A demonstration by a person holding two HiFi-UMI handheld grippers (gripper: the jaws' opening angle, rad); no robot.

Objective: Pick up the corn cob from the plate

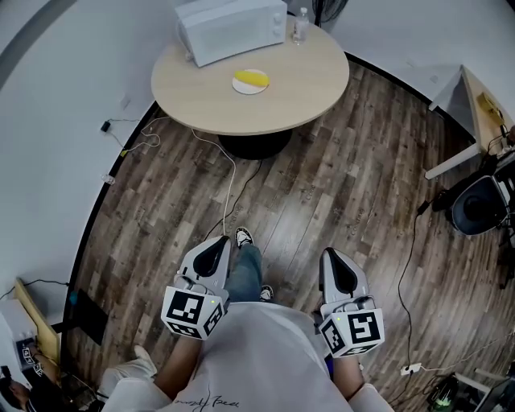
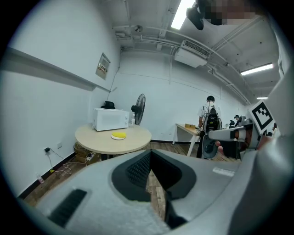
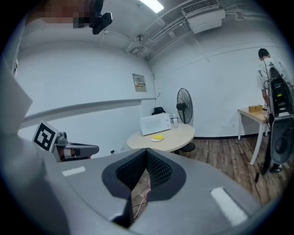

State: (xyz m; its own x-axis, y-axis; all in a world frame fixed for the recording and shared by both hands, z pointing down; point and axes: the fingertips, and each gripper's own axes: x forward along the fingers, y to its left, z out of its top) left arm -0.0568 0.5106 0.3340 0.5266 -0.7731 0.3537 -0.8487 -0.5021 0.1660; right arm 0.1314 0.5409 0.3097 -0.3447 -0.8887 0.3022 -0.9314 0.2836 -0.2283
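Head view: corn cob (image 1: 252, 78) on plate (image 1: 240, 87) at 12 o'clock, well apart from left gripper (image 1: 218, 243) and right gripper (image 1: 330, 257). Both jaw pairs clenched, empty. Risk: arriving unopened, tips could shove the cob off.

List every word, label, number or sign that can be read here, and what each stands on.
Nothing reads clearly in any view.
Framed notice on the white wall: print too small to read.
Cursive print on the person's white shirt: blurred, unreadable.
Label on the clear plastic bottle: too small.
Black-and-white square markers on the two cubes: patterns only, no letters.
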